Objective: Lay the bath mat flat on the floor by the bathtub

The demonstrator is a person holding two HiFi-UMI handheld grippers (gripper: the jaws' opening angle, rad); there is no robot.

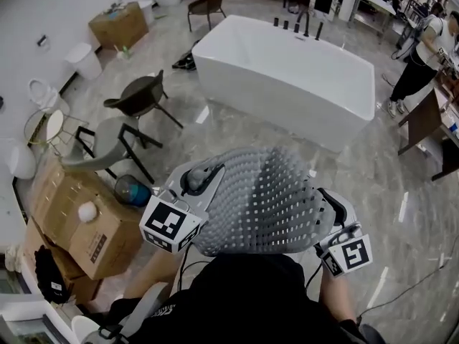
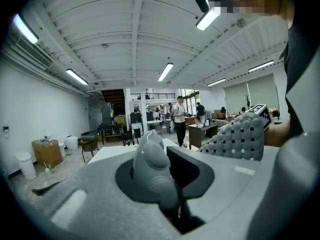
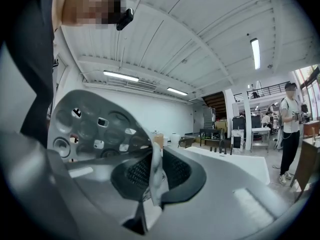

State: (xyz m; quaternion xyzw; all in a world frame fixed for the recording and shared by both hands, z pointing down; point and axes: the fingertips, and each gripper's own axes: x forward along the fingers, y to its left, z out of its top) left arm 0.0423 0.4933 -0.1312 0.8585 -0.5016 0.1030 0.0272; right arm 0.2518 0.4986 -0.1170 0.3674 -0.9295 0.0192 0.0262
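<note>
A grey bath mat (image 1: 265, 203) with rows of small holes hangs bunched between my two grippers, above the floor and short of the white bathtub (image 1: 287, 77). My left gripper (image 1: 208, 181) is shut on the mat's left edge; in the left gripper view a knobbly fold of the mat (image 2: 152, 166) is pinched between the jaws. My right gripper (image 1: 326, 210) is shut on the right edge, and the right gripper view shows the thin edge of the mat (image 3: 154, 176) clamped, with its suction-cup underside (image 3: 95, 129) curling away to the left. The bathtub (image 3: 235, 164) lies ahead.
Two dark chairs (image 1: 143, 99) and stacked cardboard boxes (image 1: 86, 228) stand to the left, with a blue round thing (image 1: 133, 190) beside them. A person (image 1: 423, 56) stands at the far right near a brown table (image 1: 423, 120). A cable (image 1: 409, 292) runs over the marble floor.
</note>
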